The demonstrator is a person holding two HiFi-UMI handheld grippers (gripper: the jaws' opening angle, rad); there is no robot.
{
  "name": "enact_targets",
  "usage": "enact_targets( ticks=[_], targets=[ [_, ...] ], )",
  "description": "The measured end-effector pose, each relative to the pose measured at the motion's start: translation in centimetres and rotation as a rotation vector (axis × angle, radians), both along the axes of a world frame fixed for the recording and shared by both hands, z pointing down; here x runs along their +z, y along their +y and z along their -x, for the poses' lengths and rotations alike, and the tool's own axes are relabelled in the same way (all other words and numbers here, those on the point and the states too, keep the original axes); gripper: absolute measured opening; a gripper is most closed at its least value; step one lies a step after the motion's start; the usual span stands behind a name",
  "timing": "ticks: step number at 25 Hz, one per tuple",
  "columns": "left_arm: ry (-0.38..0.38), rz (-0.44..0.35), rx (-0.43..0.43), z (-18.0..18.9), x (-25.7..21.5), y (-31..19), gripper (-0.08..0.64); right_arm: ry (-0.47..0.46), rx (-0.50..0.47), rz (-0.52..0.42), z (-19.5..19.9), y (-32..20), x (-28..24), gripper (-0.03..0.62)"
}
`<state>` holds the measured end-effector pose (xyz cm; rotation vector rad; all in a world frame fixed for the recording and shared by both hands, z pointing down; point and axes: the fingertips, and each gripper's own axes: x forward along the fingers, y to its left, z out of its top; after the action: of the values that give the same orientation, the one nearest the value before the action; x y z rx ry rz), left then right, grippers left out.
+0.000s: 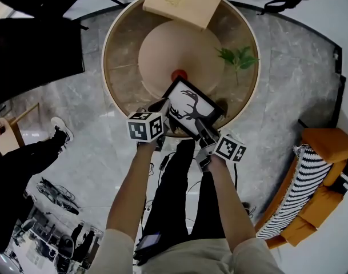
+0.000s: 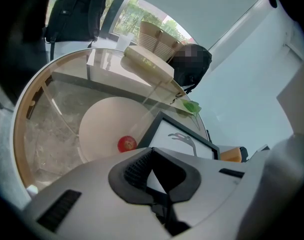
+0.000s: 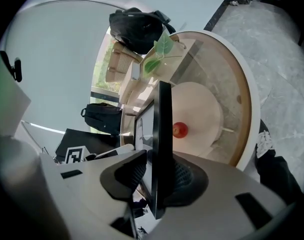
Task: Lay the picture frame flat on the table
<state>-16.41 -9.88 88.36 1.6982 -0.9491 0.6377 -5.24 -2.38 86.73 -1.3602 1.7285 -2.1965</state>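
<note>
Head view: taken from high overhead, aimed steeply down on the round table (image 1: 121, 50). Left gripper view: set low, pointed across the tabletop. Right gripper view: held close, edge-on to the picture frame (image 3: 164, 134). Frame and red ball (image 1: 179, 74) are shared by all three.

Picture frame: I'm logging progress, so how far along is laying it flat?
Done: the grasp. The left gripper and right gripper each clamp an edge of the picture frame. In hand: the frame is held tilted over the near side of the round table. Left: lowering it flat onto the glass top and letting go.
</note>
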Motion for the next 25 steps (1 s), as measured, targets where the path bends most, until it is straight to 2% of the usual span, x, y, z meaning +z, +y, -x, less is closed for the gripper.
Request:
enact_targets(
  ticks=[7, 13, 19, 25],
  targets=[
    [0.000, 0.008, 0.009, -0.5, 0.1, 0.0, 0.021, 0.029, -0.003, 0.073, -1.2, 1.7, 0.7, 0.109],
    [0.033, 0.049, -0.023, -0.3, 0.5, 0.4, 0.021, 0.080, 0.049, 0.152, -3.7, 3.9, 2.2, 0.107],
    [0.026, 0.049, -0.032, -0.6, 0.8, 0.8, 0.021, 0.096, -0.012, 0.145, -3.4, 4.1, 2.3, 0.107],
    [0.003, 0.040, -0.002, -0.6, 0.6, 1.3, 0.021, 0.112, -0.084, 0.110, -2.6, 3.4, 2.2, 0.107]
  ],
)
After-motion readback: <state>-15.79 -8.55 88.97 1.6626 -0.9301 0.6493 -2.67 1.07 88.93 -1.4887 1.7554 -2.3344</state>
